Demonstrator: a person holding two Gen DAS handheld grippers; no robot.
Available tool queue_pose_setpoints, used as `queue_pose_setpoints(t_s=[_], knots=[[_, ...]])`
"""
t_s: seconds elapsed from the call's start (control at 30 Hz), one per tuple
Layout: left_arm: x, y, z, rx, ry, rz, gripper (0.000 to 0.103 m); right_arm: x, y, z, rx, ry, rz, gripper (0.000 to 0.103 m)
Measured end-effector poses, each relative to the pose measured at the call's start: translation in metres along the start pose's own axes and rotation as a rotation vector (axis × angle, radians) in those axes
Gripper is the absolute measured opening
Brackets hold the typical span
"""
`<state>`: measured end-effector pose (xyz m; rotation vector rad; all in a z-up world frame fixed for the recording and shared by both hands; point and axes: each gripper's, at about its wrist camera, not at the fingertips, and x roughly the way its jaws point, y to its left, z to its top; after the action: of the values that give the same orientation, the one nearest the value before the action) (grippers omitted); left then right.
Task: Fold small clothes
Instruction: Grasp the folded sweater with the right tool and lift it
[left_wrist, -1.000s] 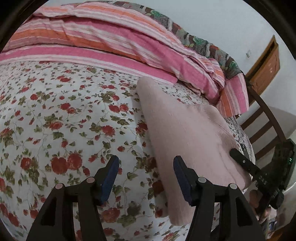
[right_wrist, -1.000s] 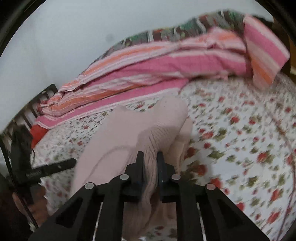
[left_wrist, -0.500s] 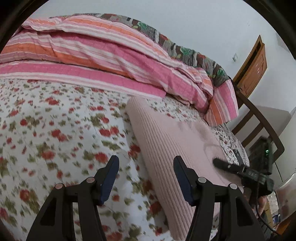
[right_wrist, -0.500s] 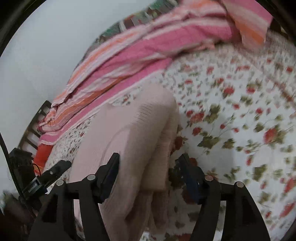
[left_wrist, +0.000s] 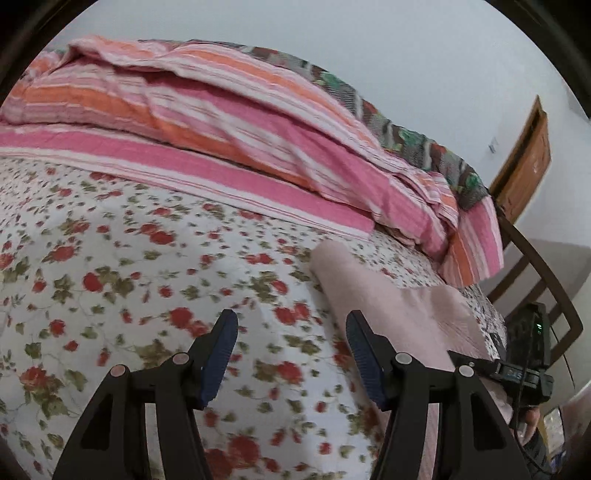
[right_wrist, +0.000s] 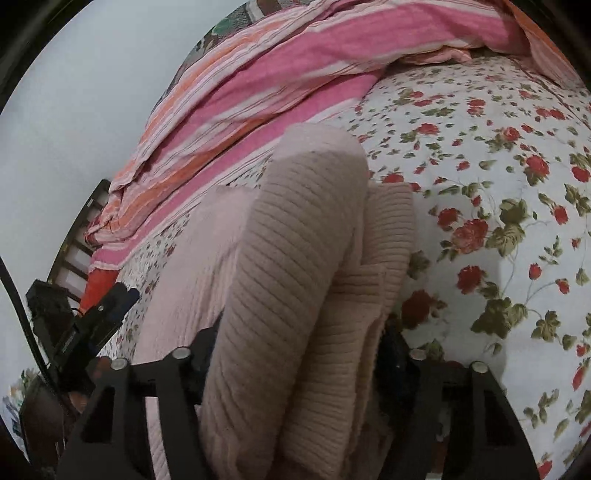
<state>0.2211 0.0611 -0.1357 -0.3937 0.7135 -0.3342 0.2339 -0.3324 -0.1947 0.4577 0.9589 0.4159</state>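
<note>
On the floral bed sheet (left_wrist: 110, 258) lies one pink knitted garment (right_wrist: 295, 240), folded into thick layers. Two grippers show: the right gripper (right_wrist: 295, 354) straddles the fold, its jaws closing around it; the left gripper (left_wrist: 291, 354) stands released over bare sheet, just beside the garment. One striped quilt (left_wrist: 221, 122) is heaped behind.
</note>
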Motion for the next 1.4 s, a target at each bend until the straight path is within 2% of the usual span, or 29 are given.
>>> queue_pose_setpoints(t_s=[0.1, 0.17, 0.3, 0.47, 0.53, 0.67, 0.73, 0.8, 0.87, 0.93, 1.03, 1.07, 1.13, 1.23, 1.3, 1.4], knots=[[-0.006, 0.010, 0.001, -0.018, -0.023, 0.011, 0.059, -0.012, 0.006, 0.003, 0.008, -0.018, 0.027, 0.038], [-0.011, 0.015, 0.002, -0.035, -0.036, 0.015, 0.059, -0.025, 0.020, 0.006, -0.009, -0.058, 0.025, 0.037], [-0.020, 0.026, 0.003, -0.069, -0.053, -0.008, 0.059, -0.053, 0.077, 0.018, -0.095, -0.150, 0.025, 0.036], [-0.034, 0.034, 0.007, -0.095, -0.086, -0.020, 0.059, -0.057, 0.156, 0.032, -0.235, -0.232, -0.099, 0.036], [-0.040, 0.038, 0.008, -0.108, -0.102, -0.023, 0.059, -0.049, 0.181, 0.040, -0.246, -0.257, -0.123, 0.036], [-0.050, 0.049, 0.010, -0.110, -0.128, 0.013, 0.059, -0.029, 0.203, 0.054, -0.209, -0.267, -0.069, 0.035], [-0.051, 0.055, 0.012, -0.117, -0.134, 0.029, 0.059, -0.013, 0.203, 0.061, -0.171, -0.241, 0.069, 0.036], [-0.051, 0.060, 0.014, -0.124, -0.132, 0.032, 0.059, 0.003, 0.192, 0.064, -0.113, -0.230, 0.146, 0.036], [-0.050, 0.062, 0.015, -0.126, -0.134, 0.044, 0.059, 0.021, 0.170, 0.065, -0.054, -0.201, 0.179, 0.037], [-0.046, 0.062, 0.015, -0.123, -0.124, 0.053, 0.059, 0.044, 0.142, 0.061, -0.013, -0.141, 0.126, 0.038], [-0.036, 0.055, 0.016, -0.101, -0.101, 0.053, 0.059, 0.073, 0.098, 0.053, 0.020, -0.024, -0.064, 0.041], [-0.033, 0.050, 0.016, -0.087, -0.095, 0.053, 0.059, 0.076, 0.086, 0.051, 0.023, -0.009, -0.076, 0.044], [-0.026, 0.041, 0.015, -0.058, -0.080, 0.051, 0.059, 0.064, 0.077, 0.050, -0.013, -0.031, -0.041, 0.048], [-0.013, 0.031, 0.012, -0.029, -0.046, 0.044, 0.059, 0.034, 0.092, 0.051, -0.185, -0.126, -0.137, 0.051], [-0.006, 0.025, 0.009, -0.017, -0.018, 0.032, 0.059, 0.018, 0.102, 0.049, -0.257, -0.176, -0.174, 0.051], [-0.002, 0.017, 0.005, 0.007, -0.003, 0.037, 0.059, 0.009, 0.110, 0.040, -0.313, -0.159, -0.083, 0.051]])
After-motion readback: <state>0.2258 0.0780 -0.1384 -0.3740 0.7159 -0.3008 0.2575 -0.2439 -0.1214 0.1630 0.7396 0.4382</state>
